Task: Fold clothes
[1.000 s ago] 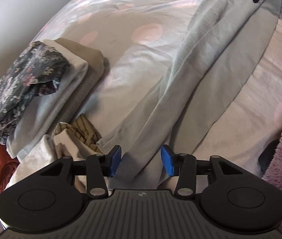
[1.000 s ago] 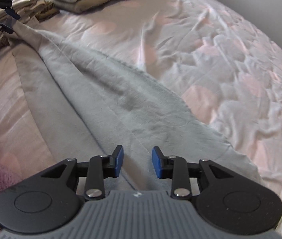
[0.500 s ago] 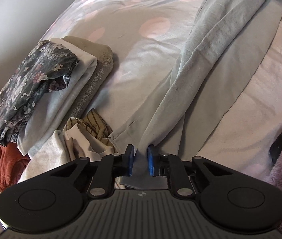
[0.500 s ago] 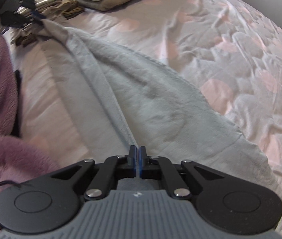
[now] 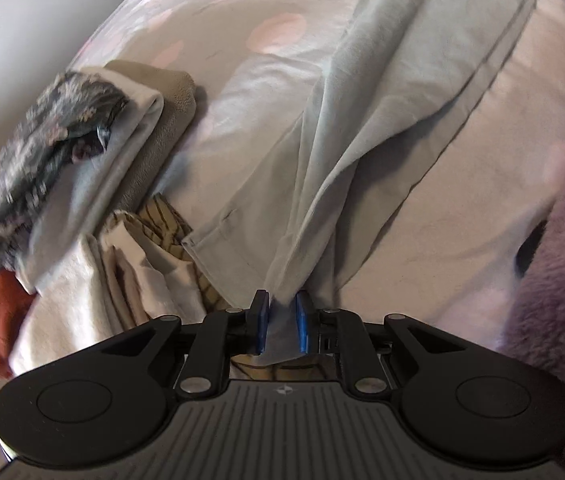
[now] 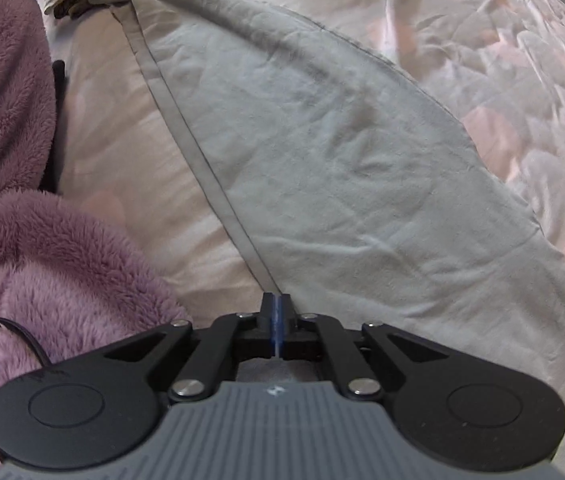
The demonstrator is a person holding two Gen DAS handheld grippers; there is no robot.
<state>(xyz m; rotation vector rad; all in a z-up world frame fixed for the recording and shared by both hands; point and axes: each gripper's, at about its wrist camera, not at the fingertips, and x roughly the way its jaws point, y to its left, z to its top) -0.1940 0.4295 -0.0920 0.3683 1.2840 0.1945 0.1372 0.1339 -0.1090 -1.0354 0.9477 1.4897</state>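
1. At nine o'clock in the left wrist view, a stack of folded clothes sits finished on the floral bedspread.
2. Centre frame, the left gripper pinches one end of the grey trousers — laid lengthwise toward one o'clock.
3. The right gripper, jaws pressed together, clamps the trousers' opposite edge — the cross fold is not yet made.

Pale bedspread with pink blotches, rumpled at the far side; fuzzy mauve sleeve — black cable crossing it
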